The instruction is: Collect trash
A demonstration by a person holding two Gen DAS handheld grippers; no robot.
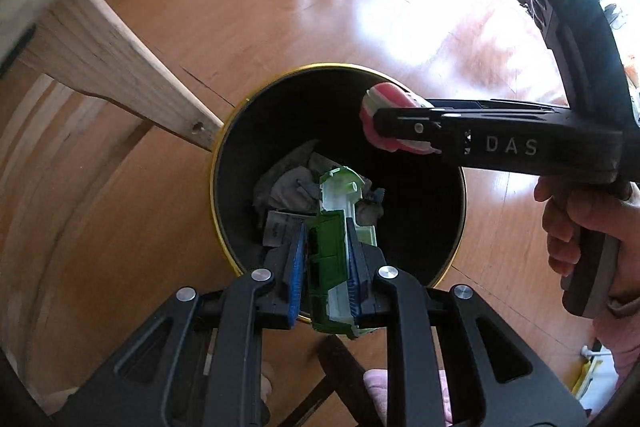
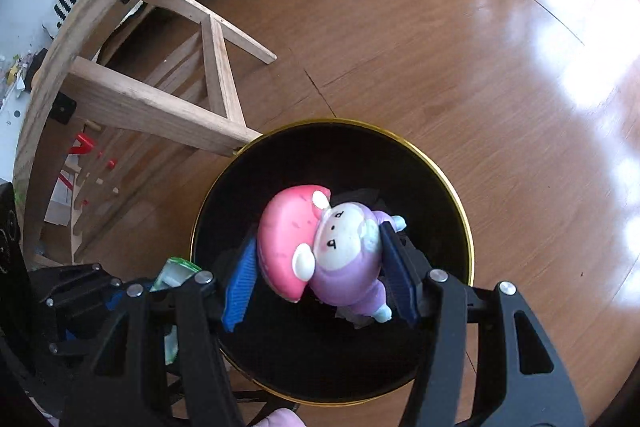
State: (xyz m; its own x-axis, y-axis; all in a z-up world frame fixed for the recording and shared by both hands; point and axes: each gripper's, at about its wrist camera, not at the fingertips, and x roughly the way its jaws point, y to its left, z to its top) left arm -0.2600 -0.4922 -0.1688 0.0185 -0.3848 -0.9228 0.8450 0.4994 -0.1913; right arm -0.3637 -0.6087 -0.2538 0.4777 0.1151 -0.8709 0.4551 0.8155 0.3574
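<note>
1. Now both tools hang above the bin (image 1: pixel 224 187), a black round one with a gold rim, standing on the wood floor (image 1: pixel 280 7) against a table leg (image 1: pixel 132 71).
2. Left gripper (image 1: pixel 326 259): blue pads clamped on a green and white plastic piece (image 1: pixel 332 227). It sticks out forward over the bin mouth, tip pointing into it.
3. Right gripper (image 2: pixel 320 267): pads closed on a soft toy (image 2: pixel 320 247), pink cap, purple body, held side to side. In the left view it sits over the far rim, inside the opening.
4. Bin already holds crumpled paper (image 1: pixel 288 183) at the bottom; room to spare.
5. Step in hand, by my reading: let go of both pieces into the bin.
6. To do it well: keep each piece inside the rim line before opening. The green piece is long; its rear end overhangs the near rim, so I would push it forward or tip it steeper first.
7. Open the pads fully so nothing snags on the ribbed blue faces.
8. Risk: the toy may bounce off the rim if dropped near the edge.
</note>
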